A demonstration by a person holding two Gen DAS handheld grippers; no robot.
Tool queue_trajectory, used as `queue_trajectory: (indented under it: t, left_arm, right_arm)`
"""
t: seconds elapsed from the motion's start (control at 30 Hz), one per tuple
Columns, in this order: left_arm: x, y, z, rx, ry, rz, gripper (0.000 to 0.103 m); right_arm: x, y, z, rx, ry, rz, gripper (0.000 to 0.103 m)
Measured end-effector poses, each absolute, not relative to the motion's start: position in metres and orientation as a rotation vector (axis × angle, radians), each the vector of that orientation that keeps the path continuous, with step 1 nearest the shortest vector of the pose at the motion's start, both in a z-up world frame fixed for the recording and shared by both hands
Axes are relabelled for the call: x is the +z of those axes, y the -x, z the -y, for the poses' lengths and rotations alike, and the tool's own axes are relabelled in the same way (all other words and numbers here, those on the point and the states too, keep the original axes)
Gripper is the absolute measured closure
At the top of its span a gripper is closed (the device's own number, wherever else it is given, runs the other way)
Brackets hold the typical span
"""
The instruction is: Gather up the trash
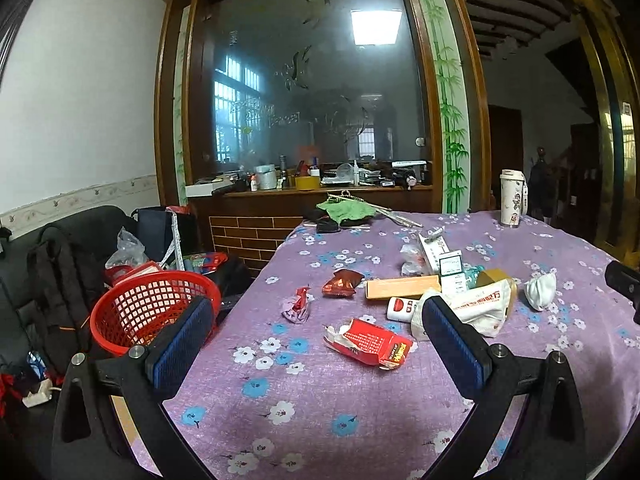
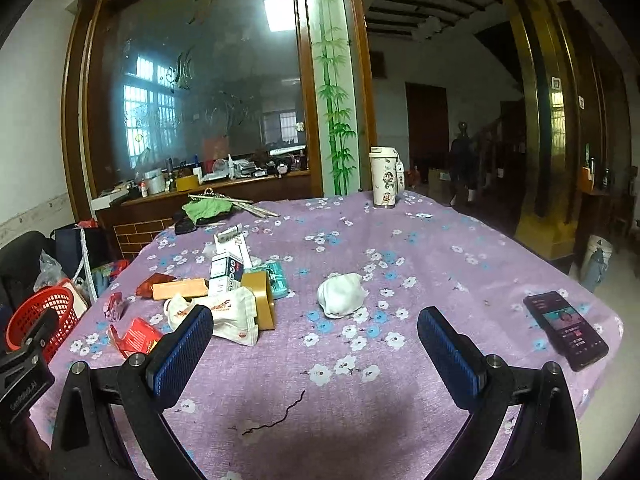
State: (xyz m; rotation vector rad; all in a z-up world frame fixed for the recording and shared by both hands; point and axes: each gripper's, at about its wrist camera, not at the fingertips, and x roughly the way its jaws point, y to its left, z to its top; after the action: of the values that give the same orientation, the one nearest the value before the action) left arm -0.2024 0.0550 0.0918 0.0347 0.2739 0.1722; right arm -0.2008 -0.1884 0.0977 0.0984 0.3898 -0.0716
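Note:
Trash lies on a purple flowered tablecloth (image 1: 320, 392). A torn red carton (image 1: 370, 345) lies just ahead of my open left gripper (image 1: 316, 328). Beyond it are a red foil wrapper (image 1: 342, 283), a crumpled purple-red wrapper (image 1: 298, 306), an orange flat box (image 1: 402, 287), a white printed bag (image 1: 482, 306) and a crumpled white tissue (image 1: 540, 290). A red mesh basket (image 1: 150, 308) stands off the table's left edge. My right gripper (image 2: 316, 330) is open and empty, with the white tissue (image 2: 341, 294) just beyond its fingertips. The basket (image 2: 42, 320) shows at far left there.
A white tumbler (image 2: 384, 178) stands at the table's far edge. A phone (image 2: 566, 330) lies at the right edge. A green cloth (image 2: 208, 210) and metal tongs lie at the far left corner. A dark thread (image 2: 276, 416) lies near me. Bags and a backpack (image 1: 60, 292) crowd the sofa at left.

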Motion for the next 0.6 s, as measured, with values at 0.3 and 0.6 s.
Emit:
queue_trajectory:
  t: [0.3,0.6]
  left_arm:
    - [0.088,0.204,-0.055,0.161,-0.045,-0.272,0.0]
    - [0.089,0.214,-0.062,0.17,-0.032,-0.275,0.0]
  right_arm:
    - [0.105,0.215,0.175,-0.063,-0.01,-0.3,0.0]
    - [0.107,0.22,0.163,-0.017,0.004,-0.313,0.0]
